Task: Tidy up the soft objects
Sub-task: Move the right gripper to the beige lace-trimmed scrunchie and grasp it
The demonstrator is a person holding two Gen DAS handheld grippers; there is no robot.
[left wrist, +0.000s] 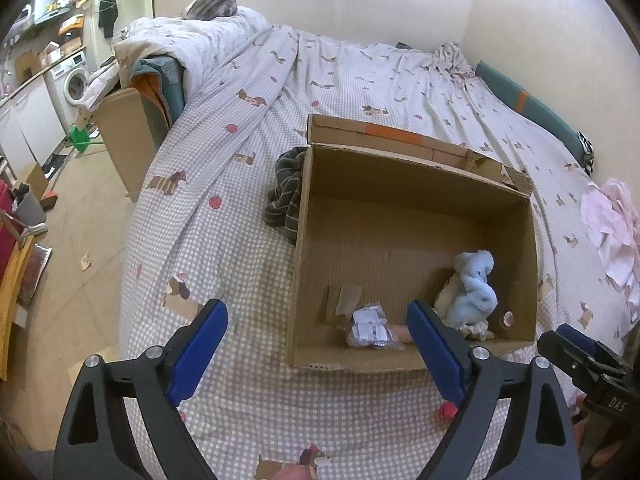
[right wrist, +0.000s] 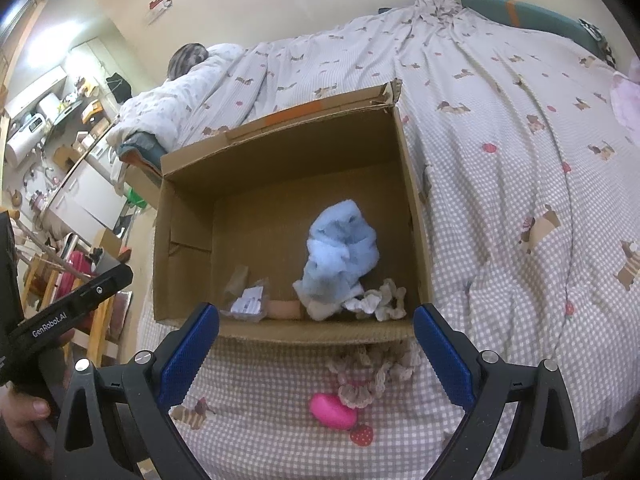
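Note:
An open cardboard box [left wrist: 304, 240] stands on the bed; it also shows in the right wrist view [right wrist: 416, 216]. Inside lie a fluffy light-blue plush [left wrist: 476, 280] [right wrist: 340, 248], a cream crocheted piece [right wrist: 384, 300], a small clear packet [left wrist: 370, 326] [right wrist: 248, 300] and a peach item [right wrist: 284, 309]. A pink soft toy with crocheted trim [right wrist: 332, 410] lies on the bed before the box. A dark striped garment [left wrist: 286, 196] lies left of the box. My left gripper [left wrist: 316, 344] is open and empty at the box's near wall. My right gripper [right wrist: 316, 354] is open and empty above the pink toy.
A pink-white cloth [left wrist: 612, 224] lies at the bed's right edge. A rumpled duvet [left wrist: 192, 40] is piled at the far left. The bed's left edge drops to a tiled floor [left wrist: 80, 216] with clutter and a washing machine [left wrist: 74, 80].

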